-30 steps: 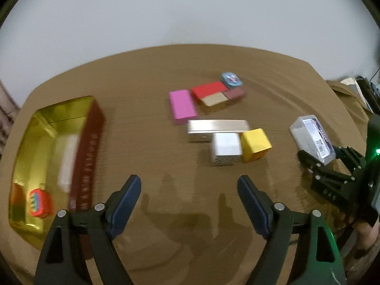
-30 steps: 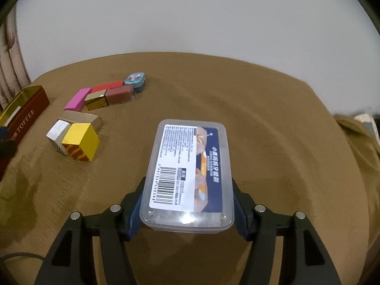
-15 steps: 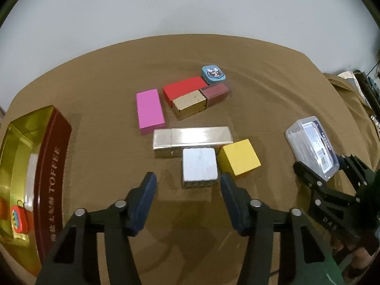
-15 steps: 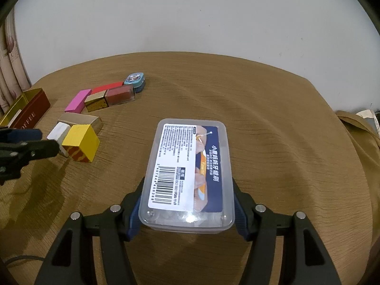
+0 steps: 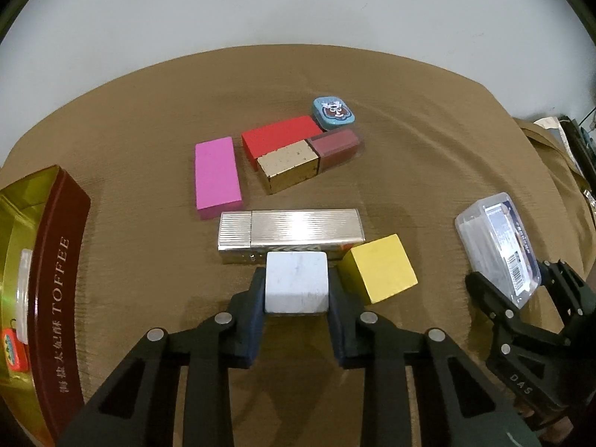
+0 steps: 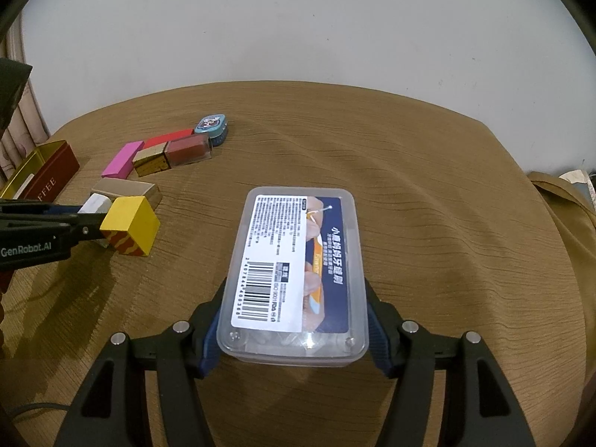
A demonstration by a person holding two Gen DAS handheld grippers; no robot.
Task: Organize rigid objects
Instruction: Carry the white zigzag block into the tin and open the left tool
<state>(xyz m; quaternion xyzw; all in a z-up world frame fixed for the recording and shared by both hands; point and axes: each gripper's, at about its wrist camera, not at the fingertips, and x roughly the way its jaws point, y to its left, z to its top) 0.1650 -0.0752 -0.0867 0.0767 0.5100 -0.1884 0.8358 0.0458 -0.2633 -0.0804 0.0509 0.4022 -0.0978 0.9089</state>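
The left hand-held gripper point(image 5: 297, 294), wide open a second ago, has closed on the white block point(image 5: 297, 286) just beside the yellow cube point(image 5: 378, 268), ready for lifting, while the right hand-held gripper point(image 6: 292, 326) grips the clear plastic box point(image 6: 294, 275).

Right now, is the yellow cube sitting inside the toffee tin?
No, the yellow cube sits on the brown tablecloth, well right of the toffee tin.

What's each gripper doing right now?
Left gripper: closed on the white cube.
Right gripper: closed on the clear plastic box.
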